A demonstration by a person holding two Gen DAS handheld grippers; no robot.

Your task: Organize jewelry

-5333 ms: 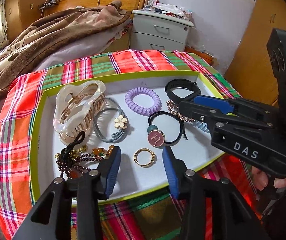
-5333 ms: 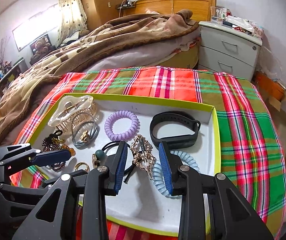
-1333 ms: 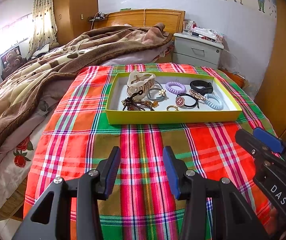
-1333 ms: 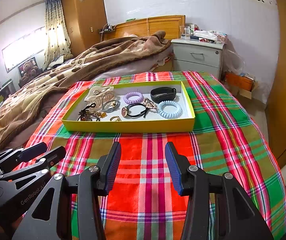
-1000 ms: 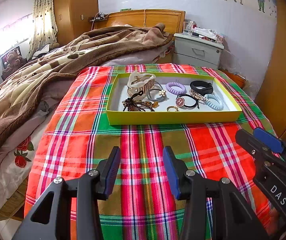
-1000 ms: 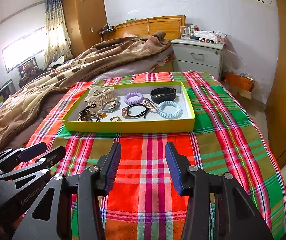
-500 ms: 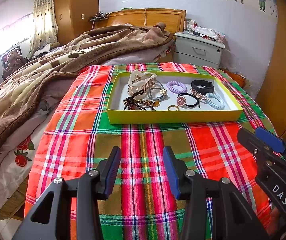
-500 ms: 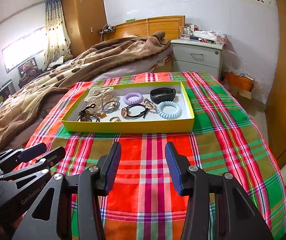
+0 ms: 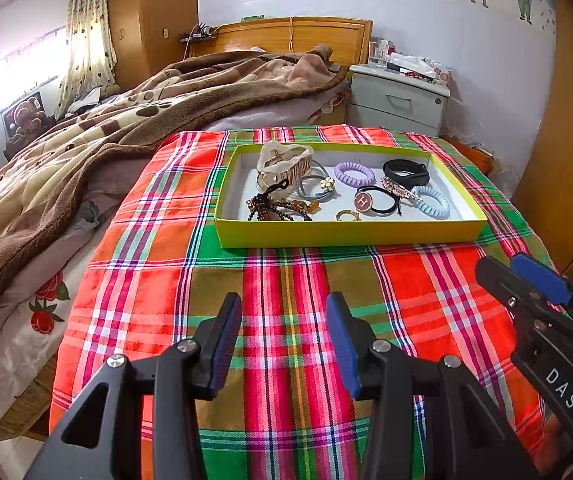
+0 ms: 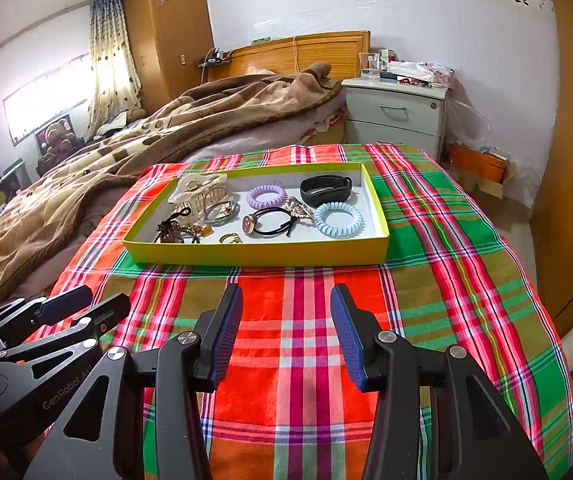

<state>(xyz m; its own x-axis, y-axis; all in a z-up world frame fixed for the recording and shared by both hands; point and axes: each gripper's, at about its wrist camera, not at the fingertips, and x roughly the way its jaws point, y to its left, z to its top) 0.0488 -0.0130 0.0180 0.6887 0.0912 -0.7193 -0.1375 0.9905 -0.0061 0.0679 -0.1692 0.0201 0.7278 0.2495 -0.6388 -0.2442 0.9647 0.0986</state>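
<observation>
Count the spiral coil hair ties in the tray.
2: the purple coil tie lies mid-tray toward the back; the light blue coil tie lies near the tray's right front. None looks hidden.

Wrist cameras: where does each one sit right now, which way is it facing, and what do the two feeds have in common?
Left wrist: sits behind the open, empty left gripper, looking forward and down across the plaid cloth at the yellow tray; the right gripper shows at its right edge.
Right wrist: sits behind the open, empty right gripper, facing the same tray; the left gripper shows at lower left.
Shared: tray of hair ties and jewelry, cloth, brown blanket, nightstand.
</observation>
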